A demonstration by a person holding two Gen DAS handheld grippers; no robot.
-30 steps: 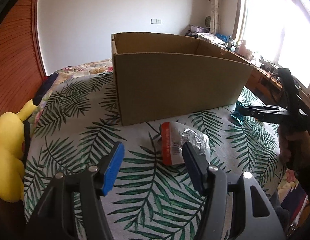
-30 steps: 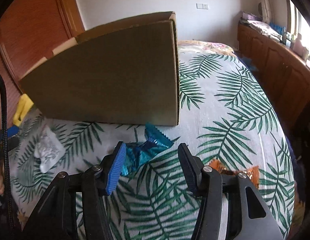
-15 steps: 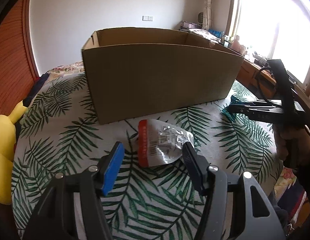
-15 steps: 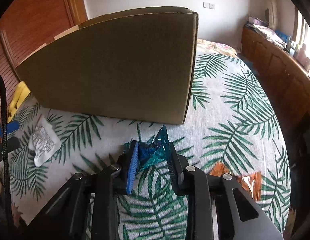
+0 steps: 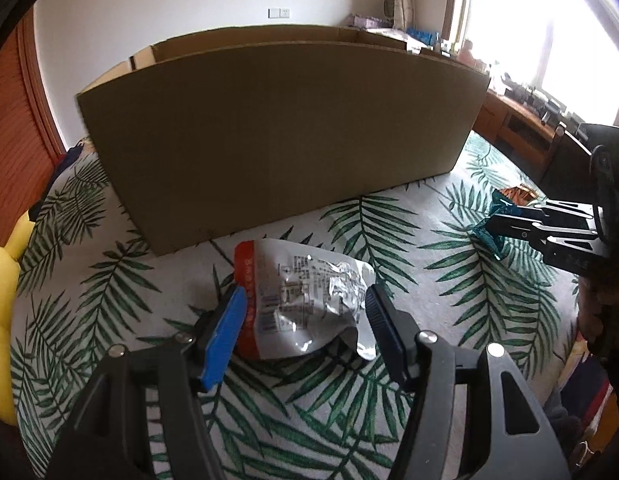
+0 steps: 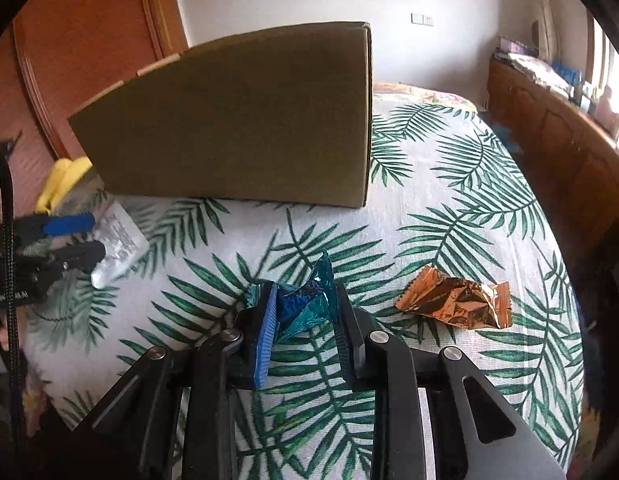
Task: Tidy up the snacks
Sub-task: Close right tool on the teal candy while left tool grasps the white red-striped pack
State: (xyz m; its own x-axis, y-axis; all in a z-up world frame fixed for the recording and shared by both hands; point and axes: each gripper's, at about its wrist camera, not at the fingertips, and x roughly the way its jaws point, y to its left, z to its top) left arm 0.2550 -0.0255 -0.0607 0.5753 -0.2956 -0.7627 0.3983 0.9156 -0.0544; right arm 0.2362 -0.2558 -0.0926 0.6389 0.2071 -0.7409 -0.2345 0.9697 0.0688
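Note:
A large open cardboard box [image 5: 277,132] stands on the palm-leaf tablecloth; it also shows in the right wrist view [image 6: 237,128]. A silver snack packet with a red edge [image 5: 305,300] lies in front of it, between the fingers of my open left gripper [image 5: 303,320], which straddles it. My right gripper [image 6: 303,312] is shut on a blue foil candy [image 6: 305,304] and holds it above the cloth. It shows in the left wrist view too [image 5: 489,228]. An orange foil candy [image 6: 457,300] lies to the right of it.
A yellow plush toy [image 5: 1,280] sits at the table's left edge. A wooden cabinet [image 6: 557,136] runs along the right under a bright window. The table's round edge drops off near both grippers. A red-brown wooden door [image 6: 81,44] stands behind the box.
My right gripper closed on the blue candy and lifted it slightly back from the box. My left gripper moved forward and down until its fingers straddle the silver packet.

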